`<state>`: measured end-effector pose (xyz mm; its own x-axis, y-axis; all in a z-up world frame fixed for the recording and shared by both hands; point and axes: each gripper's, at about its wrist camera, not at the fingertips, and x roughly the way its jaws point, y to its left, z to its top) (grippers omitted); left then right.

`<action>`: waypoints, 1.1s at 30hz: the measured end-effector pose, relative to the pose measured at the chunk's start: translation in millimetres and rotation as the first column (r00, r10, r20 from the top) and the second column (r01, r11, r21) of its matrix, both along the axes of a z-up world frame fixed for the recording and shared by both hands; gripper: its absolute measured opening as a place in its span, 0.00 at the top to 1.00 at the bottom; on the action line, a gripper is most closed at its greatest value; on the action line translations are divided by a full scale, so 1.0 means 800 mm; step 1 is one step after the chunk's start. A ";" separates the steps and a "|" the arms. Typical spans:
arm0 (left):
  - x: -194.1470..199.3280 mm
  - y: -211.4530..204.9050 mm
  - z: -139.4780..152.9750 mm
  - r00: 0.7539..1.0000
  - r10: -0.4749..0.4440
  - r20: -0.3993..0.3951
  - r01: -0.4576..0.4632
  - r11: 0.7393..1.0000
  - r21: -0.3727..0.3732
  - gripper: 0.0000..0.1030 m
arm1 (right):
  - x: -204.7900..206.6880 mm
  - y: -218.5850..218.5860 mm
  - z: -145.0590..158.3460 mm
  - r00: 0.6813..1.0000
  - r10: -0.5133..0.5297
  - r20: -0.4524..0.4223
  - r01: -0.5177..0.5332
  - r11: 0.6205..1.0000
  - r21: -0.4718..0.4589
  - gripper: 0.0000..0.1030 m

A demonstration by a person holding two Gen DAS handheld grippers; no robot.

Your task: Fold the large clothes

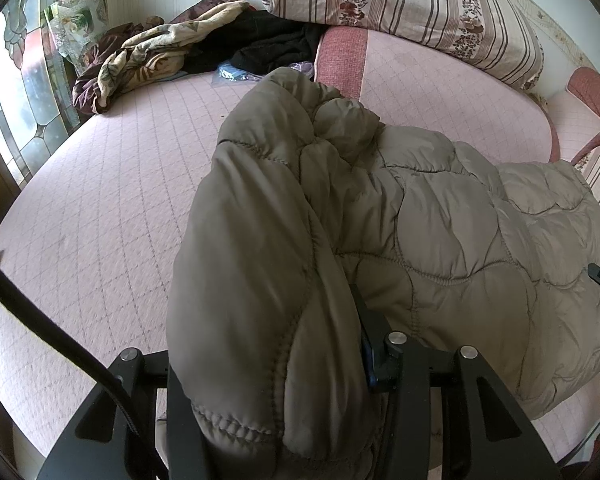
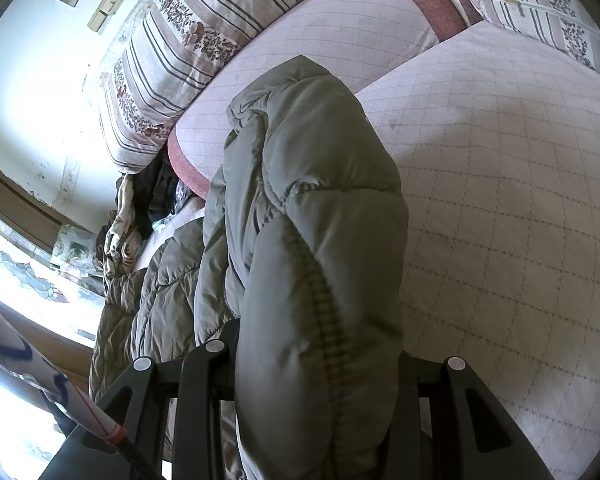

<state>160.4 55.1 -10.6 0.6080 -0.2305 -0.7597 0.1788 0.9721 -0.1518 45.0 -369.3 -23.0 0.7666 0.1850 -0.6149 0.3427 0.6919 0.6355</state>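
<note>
Across the middle of both views lies the quilted jacket (image 1: pixel 440 216), spread over the pink bed cover (image 1: pixel 100 200). At the bottom of the left wrist view, the left gripper (image 1: pixel 284 392) is clamped on a thick padded edge; lower centre of the right wrist view, the right gripper (image 2: pixel 316 400) pinches another bunched edge. My read: the fold is under way, with one part lifted and nothing squared off yet. Fingertips are buried in fabric, and the jacket's far side runs out of frame at right.
</note>
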 end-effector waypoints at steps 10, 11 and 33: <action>-0.008 0.004 -0.002 1.000 0.007 0.013 -0.007 1.000 0.016 0.57 | -0.002 -0.002 -0.001 1.000 -0.005 0.001 0.005 1.000 0.006 0.63; -0.010 0.005 -0.002 1.000 0.009 0.016 -0.010 1.000 0.020 0.57 | -0.002 -0.002 -0.002 1.000 -0.006 0.002 0.006 1.000 0.007 0.63; -0.026 -0.001 -0.004 0.998 0.033 0.051 -0.037 0.997 0.062 0.52 | -0.013 -0.006 -0.021 0.995 -0.084 -0.056 0.083 0.996 -0.023 0.57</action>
